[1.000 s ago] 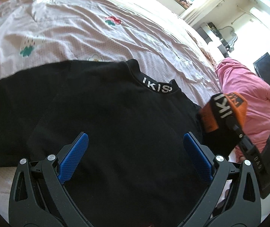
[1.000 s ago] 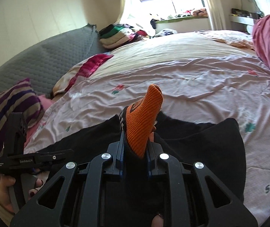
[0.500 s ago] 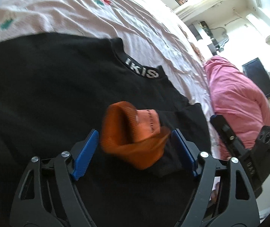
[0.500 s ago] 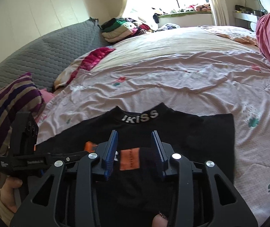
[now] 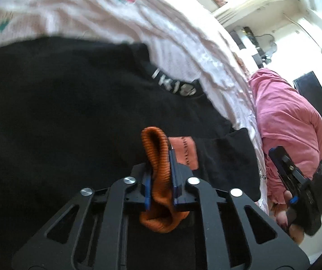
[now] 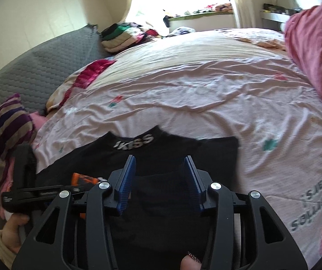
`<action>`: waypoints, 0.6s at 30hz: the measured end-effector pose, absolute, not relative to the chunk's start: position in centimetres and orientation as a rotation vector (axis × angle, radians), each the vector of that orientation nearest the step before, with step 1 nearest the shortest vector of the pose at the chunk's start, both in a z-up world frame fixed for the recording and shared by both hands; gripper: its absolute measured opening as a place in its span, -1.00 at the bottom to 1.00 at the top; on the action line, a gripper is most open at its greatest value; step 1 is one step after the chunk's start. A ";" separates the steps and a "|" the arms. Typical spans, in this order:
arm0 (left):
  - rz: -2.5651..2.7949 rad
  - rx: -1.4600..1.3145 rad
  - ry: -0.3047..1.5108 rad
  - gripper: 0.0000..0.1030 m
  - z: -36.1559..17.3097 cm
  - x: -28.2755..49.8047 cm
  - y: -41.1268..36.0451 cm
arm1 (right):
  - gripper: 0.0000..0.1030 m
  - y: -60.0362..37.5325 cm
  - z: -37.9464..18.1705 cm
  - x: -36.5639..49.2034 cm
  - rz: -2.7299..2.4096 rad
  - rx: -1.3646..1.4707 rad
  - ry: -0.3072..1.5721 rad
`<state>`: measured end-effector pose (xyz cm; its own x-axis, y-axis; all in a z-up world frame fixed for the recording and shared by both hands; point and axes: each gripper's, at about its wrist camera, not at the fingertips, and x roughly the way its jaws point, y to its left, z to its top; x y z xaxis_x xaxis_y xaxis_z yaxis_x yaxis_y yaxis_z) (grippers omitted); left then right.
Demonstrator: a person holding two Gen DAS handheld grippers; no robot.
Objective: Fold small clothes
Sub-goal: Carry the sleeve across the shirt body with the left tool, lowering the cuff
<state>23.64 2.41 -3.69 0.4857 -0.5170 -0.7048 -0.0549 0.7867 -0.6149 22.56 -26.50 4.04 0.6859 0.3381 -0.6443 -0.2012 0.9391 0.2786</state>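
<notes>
An orange sock [image 5: 155, 144] stands with its ribbed cuff up between the blue pads of my left gripper [image 5: 159, 157], which is shut on it. Under it lies a black sweater [image 5: 70, 112] with a white-lettered collar, spread flat on the bed. In the right wrist view my right gripper [image 6: 158, 168] hangs over the sweater [image 6: 206, 155]; its jaws are opening with nothing pinched between them. The sock [image 6: 83, 178] shows to its left, at the left gripper [image 6: 79, 187]. A hand holds the right gripper [image 5: 275, 155] at the right edge of the left wrist view.
The bed has a wrinkled pink sheet [image 6: 206, 85] with small prints. A pink quilt [image 5: 291, 126] is heaped at the right. A striped pillow [image 6: 1, 130] and grey padded headboard [image 6: 37, 67] are on the left. Folded clothes [image 6: 120, 36] are piled near the window.
The right gripper let go of the orange sock, opened and drew back. The left gripper, wide open before, closed on the sock's cuff over the sweater.
</notes>
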 end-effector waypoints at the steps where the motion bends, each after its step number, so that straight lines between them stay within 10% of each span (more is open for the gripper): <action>1: -0.310 -0.610 1.016 -0.90 -2.8 23.5 2.5 | -0.17 -27.1 4.1 22.6 0.290 0.201 0.755; 18: -0.265 -0.527 0.870 -0.92 2.6 21.0 5.9 | -0.16 -31.4 4.0 23.0 0.164 0.243 0.766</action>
<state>21.03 5.88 2.59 0.6232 -0.4277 -0.6548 0.0099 0.8415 -0.5402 22.96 -31.43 3.96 0.7098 0.2346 -0.6642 -0.0583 0.9592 0.2765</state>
